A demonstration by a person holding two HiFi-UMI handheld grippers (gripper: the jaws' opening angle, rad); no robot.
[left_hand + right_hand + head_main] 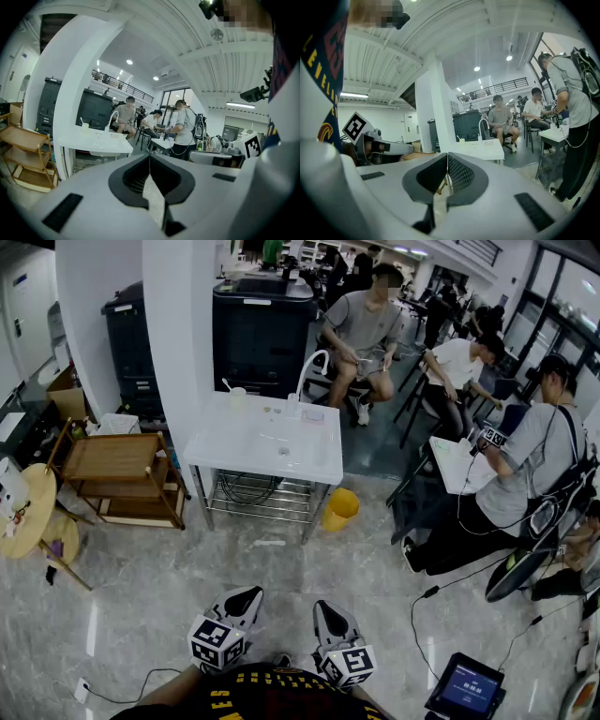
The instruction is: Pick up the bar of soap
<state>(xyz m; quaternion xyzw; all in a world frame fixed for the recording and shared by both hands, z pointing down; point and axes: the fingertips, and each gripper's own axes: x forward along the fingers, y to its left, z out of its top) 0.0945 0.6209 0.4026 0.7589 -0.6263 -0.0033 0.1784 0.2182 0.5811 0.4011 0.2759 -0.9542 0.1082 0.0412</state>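
A white sink table [225,457] stands across the marble floor, with a curved faucet [312,364] at its back edge. A small pale bar [313,414], apparently the soap, lies on the top beside the faucet, and a white cup [237,397] stands at the back left. Both grippers are held low near my body, far from the table. My left gripper [247,596] [150,157] is shut with nothing in it. My right gripper [324,609] [448,157] is also shut and empty. Both gripper views look toward the sink table [101,140] [480,147].
A wooden shelf cart [117,474] stands left of the sink table and a yellow bucket [340,509] at its right foot. A round wooden table [28,512] is far left. Seated people, a desk [459,465] and floor cables fill the right. A tablet [469,688] lies bottom right.
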